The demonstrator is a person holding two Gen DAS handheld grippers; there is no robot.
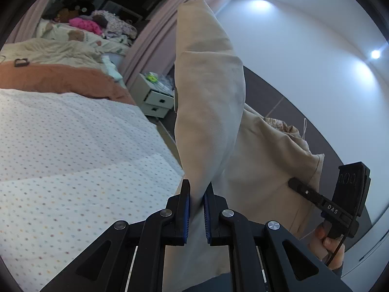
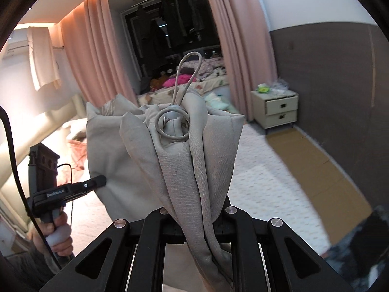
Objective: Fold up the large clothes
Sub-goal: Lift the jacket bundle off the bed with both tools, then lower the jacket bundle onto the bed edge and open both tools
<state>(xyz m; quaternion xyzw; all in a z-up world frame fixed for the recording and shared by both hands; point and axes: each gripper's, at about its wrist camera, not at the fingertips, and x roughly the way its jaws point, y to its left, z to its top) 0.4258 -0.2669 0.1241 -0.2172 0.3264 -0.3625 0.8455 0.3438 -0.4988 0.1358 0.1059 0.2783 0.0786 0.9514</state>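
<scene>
Gripping a beige drawstring garment (image 1: 209, 92) in both claws, lifted clear above the polka-dot bed (image 1: 73, 146). Left claw (image 1: 197, 209) pinching a smooth fold between blue pads (image 1: 186, 215), jaws nearly closed on cloth. Right claw (image 2: 194, 219) clamping a bunched, gathered section, its jaws buried under fabric, closed on the bundle. Looking soft and limp: draping in long folds, sagging between the two grips, likely light but bulky. Showing a woven matte surface, a cord loop (image 2: 187, 73) rising from a puckered eyelet (image 2: 171, 126) at the gathered edge. Judging best holds as seams or corners, well apart, for spreading flat; gripping bunched cloth risking uneven folds. Standing far right, a white nightstand (image 2: 274, 108) beside pink curtains (image 2: 97, 56).
</scene>
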